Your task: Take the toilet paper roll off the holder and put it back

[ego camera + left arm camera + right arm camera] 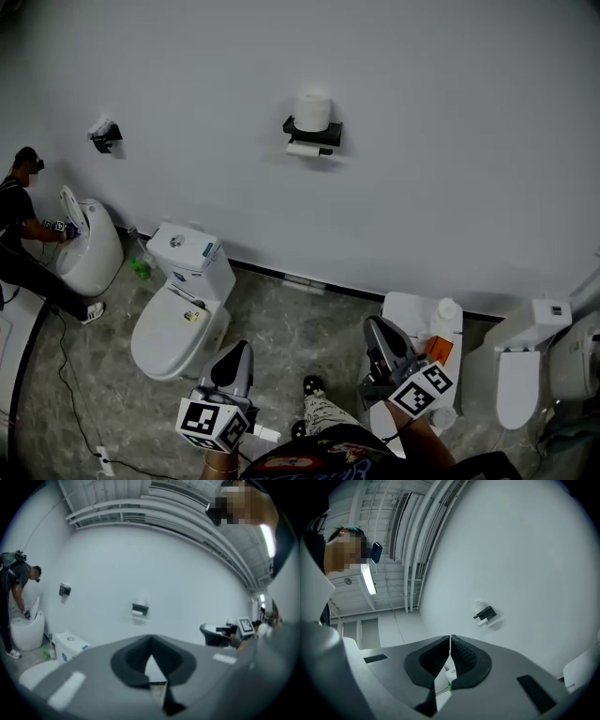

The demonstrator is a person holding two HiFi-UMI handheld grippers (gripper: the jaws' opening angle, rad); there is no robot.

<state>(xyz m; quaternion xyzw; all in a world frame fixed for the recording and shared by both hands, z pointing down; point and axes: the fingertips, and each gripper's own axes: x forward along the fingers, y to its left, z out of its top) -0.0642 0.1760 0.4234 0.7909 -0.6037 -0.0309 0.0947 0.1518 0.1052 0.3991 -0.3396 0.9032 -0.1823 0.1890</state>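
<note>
The white toilet paper roll (313,110) is standing upright on top of the black wall-mounted holder (325,132), with a smaller white cylinder (306,149) hanging just under it; all are sitting high on the pale wall, well apart from both grippers; the left gripper (241,351) and the right gripper (375,328) are hovering over the grey stone-patterned floor (281,314), each with its jaws clenched together on nothing; a white ceramic toilet (178,319) is standing near the left gripper.

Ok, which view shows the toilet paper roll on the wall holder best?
The head view: the toilet paper roll stands upright on the black holder, sharp and unobstructed. The left gripper view shows it small and blurred; the right gripper view shows it small and tilted.
</note>
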